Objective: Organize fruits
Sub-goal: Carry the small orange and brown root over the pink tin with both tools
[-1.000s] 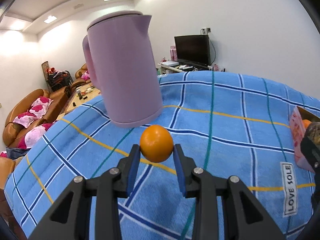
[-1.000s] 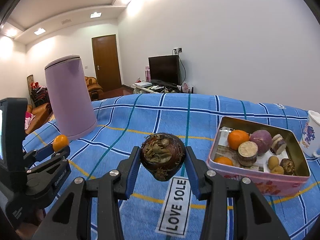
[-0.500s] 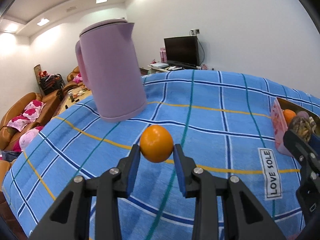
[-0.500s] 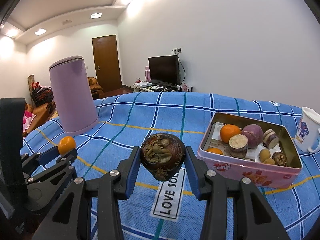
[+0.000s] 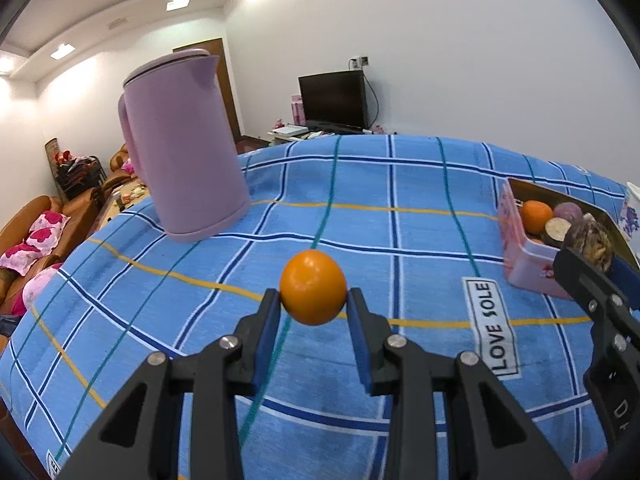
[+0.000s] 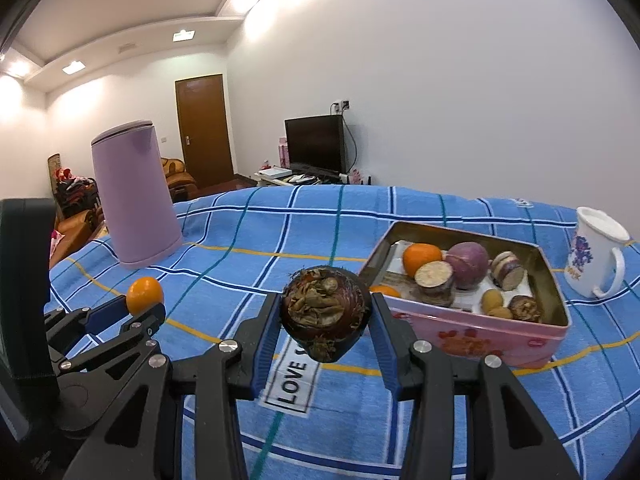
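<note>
My left gripper [image 5: 313,312] is shut on an orange [image 5: 313,287], held above the blue checked cloth [image 5: 400,208]. In the right wrist view that orange [image 6: 145,289] shows at the left, in the left gripper [image 6: 136,310]. My right gripper [image 6: 325,320] is shut on a dark brown mangosteen [image 6: 324,314], with its dried leaves facing me. A pink tin [image 6: 480,330] to the right holds an orange, purple fruits, cut pieces and small brown ones. From the left wrist view the tin [image 5: 520,256] sits at the right edge, with the mangosteen [image 5: 590,240] and right gripper in front of it.
A tall lilac kettle [image 5: 184,148] stands on the cloth at the back left. A white flowered mug [image 6: 596,256] stands right of the tin. A "LOVE SOLE" label [image 5: 494,328] lies on the cloth. Sofas, a TV and a door fill the room behind.
Both grippers have moved rightward toward the tin, each still holding its fruit. The kettle has slid left in both views, and the tin and mug have come closer.
</note>
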